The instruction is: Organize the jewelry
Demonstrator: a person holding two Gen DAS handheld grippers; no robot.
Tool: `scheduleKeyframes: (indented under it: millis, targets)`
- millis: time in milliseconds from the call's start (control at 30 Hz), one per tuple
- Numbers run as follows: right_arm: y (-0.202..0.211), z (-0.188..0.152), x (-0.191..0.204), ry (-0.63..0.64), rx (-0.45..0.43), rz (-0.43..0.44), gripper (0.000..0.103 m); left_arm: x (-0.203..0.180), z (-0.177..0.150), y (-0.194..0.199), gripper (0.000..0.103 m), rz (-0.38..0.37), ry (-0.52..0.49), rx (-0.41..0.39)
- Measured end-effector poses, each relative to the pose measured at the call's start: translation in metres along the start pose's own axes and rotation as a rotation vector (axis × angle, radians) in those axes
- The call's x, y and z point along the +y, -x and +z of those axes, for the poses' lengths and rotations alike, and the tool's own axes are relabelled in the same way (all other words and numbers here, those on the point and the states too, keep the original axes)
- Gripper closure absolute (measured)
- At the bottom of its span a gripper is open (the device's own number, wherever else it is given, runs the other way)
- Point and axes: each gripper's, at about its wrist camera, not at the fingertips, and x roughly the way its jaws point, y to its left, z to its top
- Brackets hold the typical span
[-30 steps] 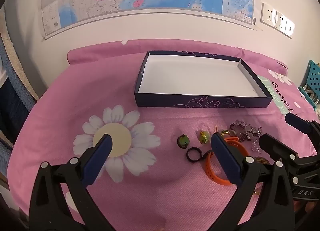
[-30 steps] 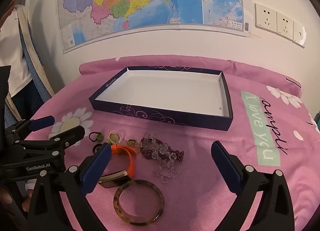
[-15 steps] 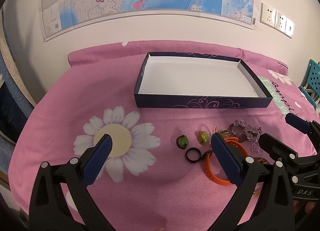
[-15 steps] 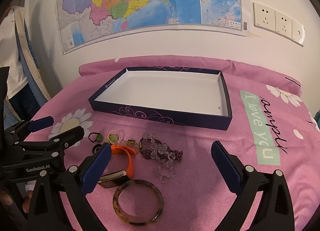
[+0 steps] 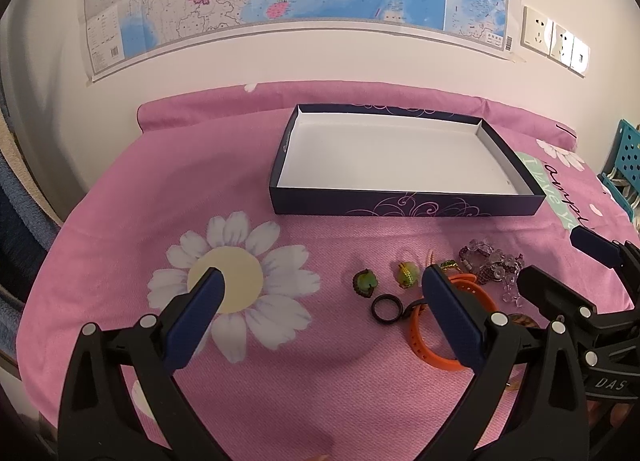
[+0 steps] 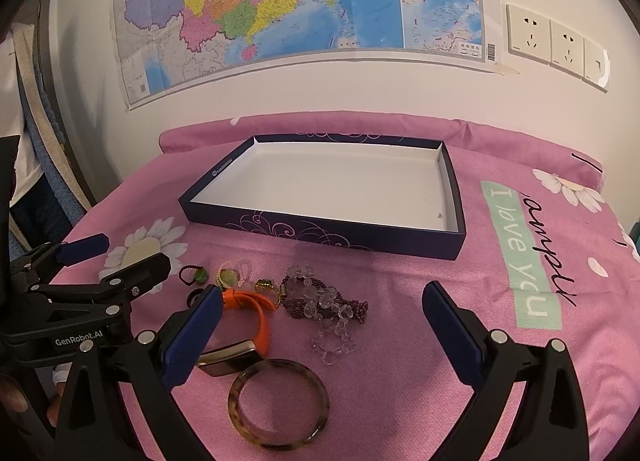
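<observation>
Little has moved since the earlier frames: both the left gripper and right gripper hover open, holding nothing. The jewelry lies clustered just before the empty box; the beaded bracelets may snag together when lifted.

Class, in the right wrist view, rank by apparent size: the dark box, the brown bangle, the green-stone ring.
1. dark box
2. brown bangle, though nearness to the camera enlarges it
3. green-stone ring

Left claw black-framed, blue pads, silver rivets; right claw alike; "GenRobot.AI" lettering.
</observation>
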Motion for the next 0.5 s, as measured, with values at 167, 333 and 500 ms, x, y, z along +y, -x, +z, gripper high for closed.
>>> scheduleKeyframes:
  millis: [167,333,500]
  targets:
    - [0.0,-0.0002,0.0002,0.0,0.002,0.001,0.007,-0.0017,-0.0007,0.0,0.006,0.002,-0.002,-0.001]
    - [0.0003,-0.0003,0.0015,-0.002,0.001,0.004,0.007,-0.0018,-0.0006,-0.0001,0.006,0.001,-0.002,-0.001]
    - [0.0,-0.0005,0.0024,-0.004,0.0,0.004,0.007,-0.0016,-0.0003,-0.0002,0.006,0.002,0.0,0.0]
